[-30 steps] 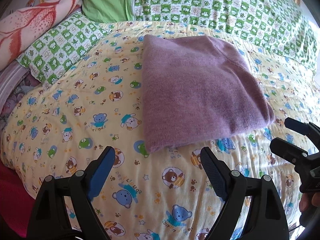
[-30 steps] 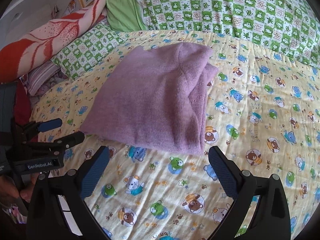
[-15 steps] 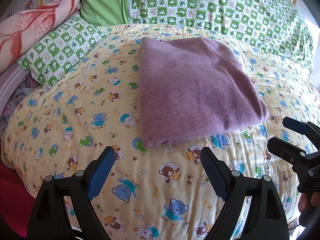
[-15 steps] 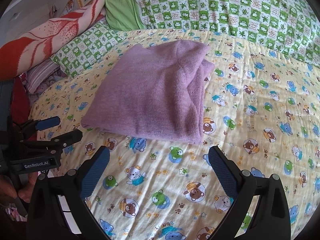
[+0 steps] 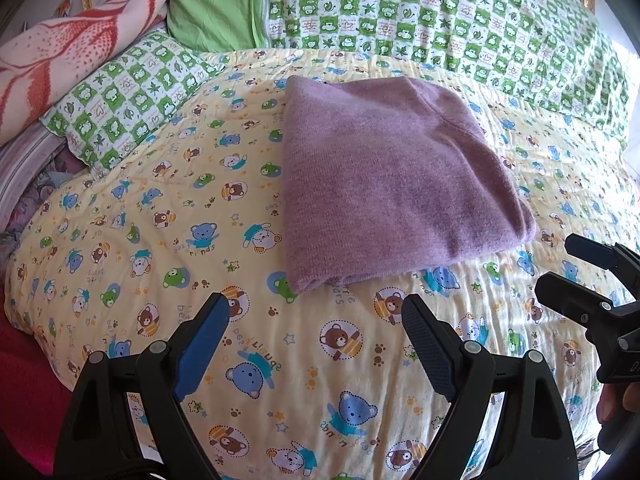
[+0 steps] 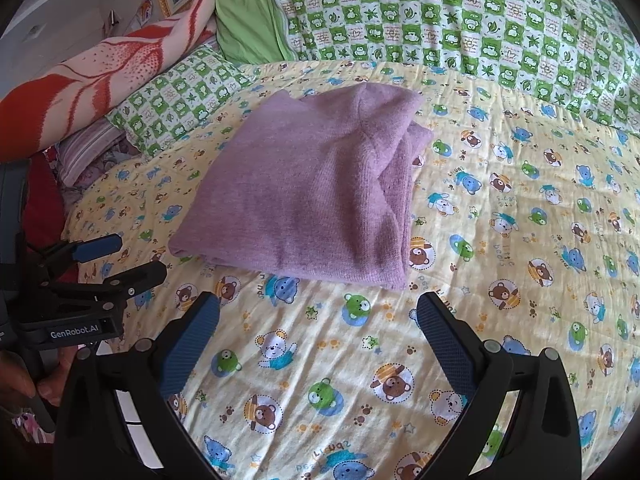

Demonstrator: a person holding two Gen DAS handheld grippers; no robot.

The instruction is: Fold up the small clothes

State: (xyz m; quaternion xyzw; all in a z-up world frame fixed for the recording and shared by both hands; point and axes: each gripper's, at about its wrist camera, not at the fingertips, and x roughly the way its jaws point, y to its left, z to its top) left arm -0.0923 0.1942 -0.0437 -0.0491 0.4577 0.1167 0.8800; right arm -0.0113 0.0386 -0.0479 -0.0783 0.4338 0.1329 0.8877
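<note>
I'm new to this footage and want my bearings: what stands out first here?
A folded purple sweater lies in the middle of a yellow quilt printed with cartoon bears. Behind it, green-and-white checked bedding runs along the head of the bed, with a red-and-cream blanket bundled at the left. The left gripper and right gripper hover open near the sweater's front edge, touching nothing.

The left gripper [image 5: 314, 320] and right gripper [image 6: 318, 312] are held side by side, jaws spread wide, nothing gripped.
</note>
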